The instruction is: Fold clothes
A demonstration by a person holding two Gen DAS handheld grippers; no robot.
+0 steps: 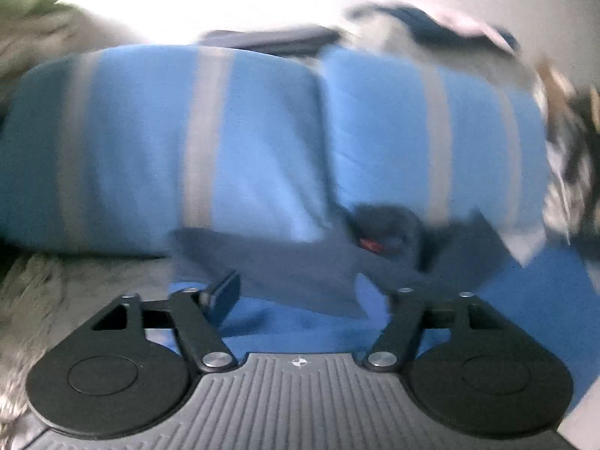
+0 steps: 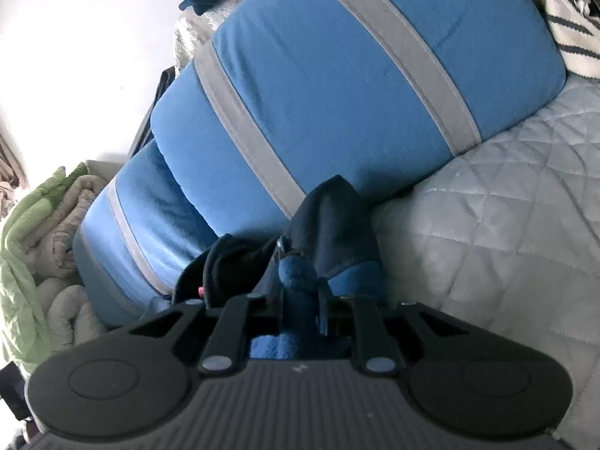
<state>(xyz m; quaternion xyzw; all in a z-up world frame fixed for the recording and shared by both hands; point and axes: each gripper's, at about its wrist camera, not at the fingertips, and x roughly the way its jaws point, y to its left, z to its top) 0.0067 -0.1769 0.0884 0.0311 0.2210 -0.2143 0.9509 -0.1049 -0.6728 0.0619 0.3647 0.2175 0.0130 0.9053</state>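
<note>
Two blue cushions, one navy garment

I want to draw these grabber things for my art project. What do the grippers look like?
Both look alike. The left gripper and the right gripper are matte black, each with two big round discs, slanted black link bars joined by shiny silver bolts, and a grey ribbed plate in the middle. A tiny round white mark sits on that plate. No cables or sleeves show.
</note>
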